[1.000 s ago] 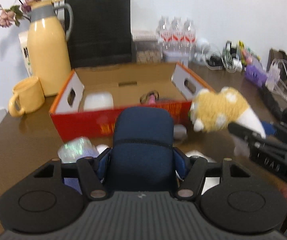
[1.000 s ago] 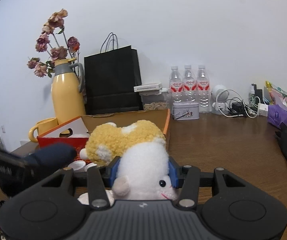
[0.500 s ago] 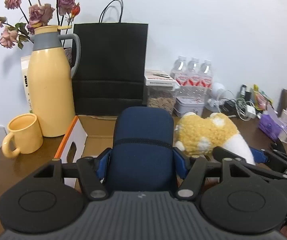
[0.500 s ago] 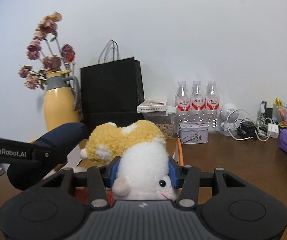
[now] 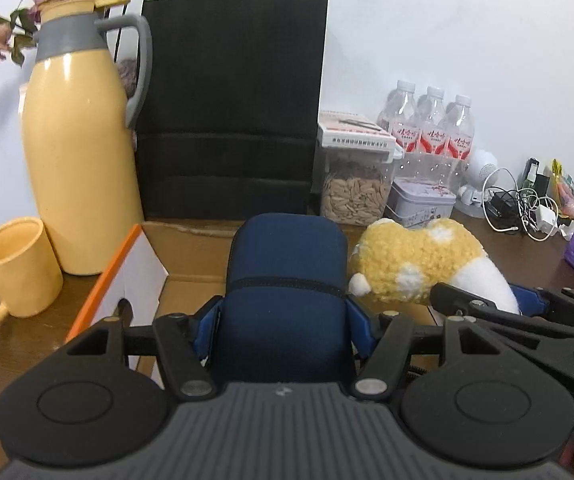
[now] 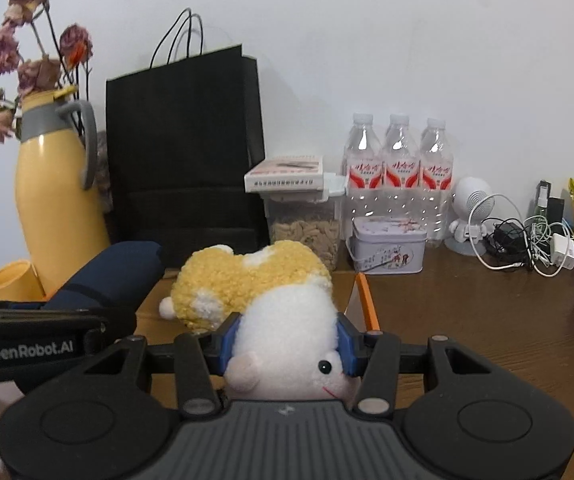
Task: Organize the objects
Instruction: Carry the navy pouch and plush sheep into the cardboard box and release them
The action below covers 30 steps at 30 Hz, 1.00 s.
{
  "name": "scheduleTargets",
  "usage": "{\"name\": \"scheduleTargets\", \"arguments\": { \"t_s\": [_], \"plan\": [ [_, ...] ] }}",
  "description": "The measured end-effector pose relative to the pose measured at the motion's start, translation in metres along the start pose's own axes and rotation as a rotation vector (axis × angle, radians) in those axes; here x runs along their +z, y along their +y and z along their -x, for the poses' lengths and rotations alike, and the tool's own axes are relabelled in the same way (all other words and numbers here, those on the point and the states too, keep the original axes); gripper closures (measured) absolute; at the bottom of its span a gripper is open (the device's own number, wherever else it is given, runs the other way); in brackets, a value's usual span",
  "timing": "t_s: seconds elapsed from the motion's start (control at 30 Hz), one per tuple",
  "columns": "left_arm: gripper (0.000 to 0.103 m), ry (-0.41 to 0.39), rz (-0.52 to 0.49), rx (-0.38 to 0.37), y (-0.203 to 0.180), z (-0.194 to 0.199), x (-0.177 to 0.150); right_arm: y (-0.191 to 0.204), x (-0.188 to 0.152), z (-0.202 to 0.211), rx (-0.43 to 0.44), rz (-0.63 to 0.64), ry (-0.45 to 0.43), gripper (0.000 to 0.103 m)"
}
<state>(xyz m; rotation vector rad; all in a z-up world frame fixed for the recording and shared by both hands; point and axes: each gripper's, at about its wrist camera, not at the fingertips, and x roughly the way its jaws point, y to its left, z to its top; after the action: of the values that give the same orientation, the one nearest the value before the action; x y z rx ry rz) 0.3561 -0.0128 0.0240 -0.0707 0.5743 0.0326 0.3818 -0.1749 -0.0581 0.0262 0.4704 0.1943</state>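
My left gripper [image 5: 285, 328] is shut on a dark blue zip case [image 5: 285, 280] and holds it over the open cardboard box [image 5: 191, 248]. My right gripper [image 6: 287, 340] is shut on a yellow and white plush toy [image 6: 271, 292], held beside the case above the box's right side. The plush also shows in the left wrist view [image 5: 419, 264], and the case in the right wrist view [image 6: 115, 272]. The box floor is mostly hidden behind the grippers.
Behind the box stand a yellow jug with dried flowers [image 5: 75, 152], a yellow mug [image 5: 15, 268], a black paper bag [image 5: 231, 112], a seed jar [image 5: 355, 188], a tin [image 6: 387, 248], three water bottles [image 6: 399, 172] and tangled cables [image 6: 527, 240].
Both grippers have moved forward and closer to the back wall with their loads. The red front of the box and the items inside it have dropped out of view.
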Motion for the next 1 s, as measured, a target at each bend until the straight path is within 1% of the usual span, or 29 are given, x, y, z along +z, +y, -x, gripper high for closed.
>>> {"name": "scheduleTargets", "arguments": {
  "t_s": [0.07, 0.2, 0.27, 0.3, 0.33, 0.37, 0.43, 0.47, 0.5, 0.53, 0.6, 0.83, 1.0],
  "plan": [
    [0.038, 0.011, 0.006, -0.003, 0.002, -0.003, 0.000, 0.000, -0.002, -0.003, 0.001, 0.003, 0.010, 0.056],
    [0.038, 0.009, 0.009, 0.007, 0.004, -0.004, -0.001, 0.001, -0.005, -0.007, 0.006, 0.012, 0.033, 0.056],
    [0.036, 0.009, 0.006, 0.007, 0.004, -0.003, 0.000, 0.002, -0.006, -0.007, 0.010, 0.020, 0.043, 0.055],
    [0.034, 0.011, -0.001, 0.008, 0.004, -0.003, 0.000, 0.002, -0.005, -0.007, 0.015, 0.023, 0.047, 0.053],
    [0.029, 0.001, -0.009, 0.023, 0.003, -0.002, 0.001, 0.002, -0.005, -0.006, 0.015, 0.023, 0.046, 0.045],
    [0.016, -0.015, -0.014, 0.055, 0.003, 0.000, 0.001, 0.002, -0.005, -0.006, -0.007, 0.022, 0.045, 0.040],
    [0.000, -0.069, -0.001, 0.128, 0.005, 0.006, 0.002, -0.001, -0.002, -0.005, -0.065, 0.015, 0.037, 0.016],
    [0.000, -0.094, 0.005, 0.127, 0.006, 0.009, 0.002, -0.005, -0.001, -0.005, -0.076, 0.000, 0.033, 0.009],
    [0.000, -0.097, 0.011, 0.113, 0.008, 0.011, 0.003, -0.009, -0.001, -0.005, -0.060, -0.017, 0.036, 0.000],
    [0.000, -0.095, 0.019, 0.101, 0.010, 0.012, 0.003, -0.012, -0.001, -0.006, -0.032, -0.035, 0.042, 0.000],
    [0.000, -0.100, 0.021, 0.100, 0.010, 0.013, 0.004, -0.011, -0.001, -0.007, -0.008, -0.042, 0.054, 0.000],
    [0.000, -0.099, 0.034, 0.082, 0.013, 0.015, 0.006, -0.002, -0.004, -0.003, 0.015, -0.016, 0.044, 0.000],
    [0.000, -0.132, 0.056, 0.047, 0.019, 0.030, 0.009, -0.001, 0.001, 0.007, 0.032, -0.012, 0.018, 0.000]
  ]
}}
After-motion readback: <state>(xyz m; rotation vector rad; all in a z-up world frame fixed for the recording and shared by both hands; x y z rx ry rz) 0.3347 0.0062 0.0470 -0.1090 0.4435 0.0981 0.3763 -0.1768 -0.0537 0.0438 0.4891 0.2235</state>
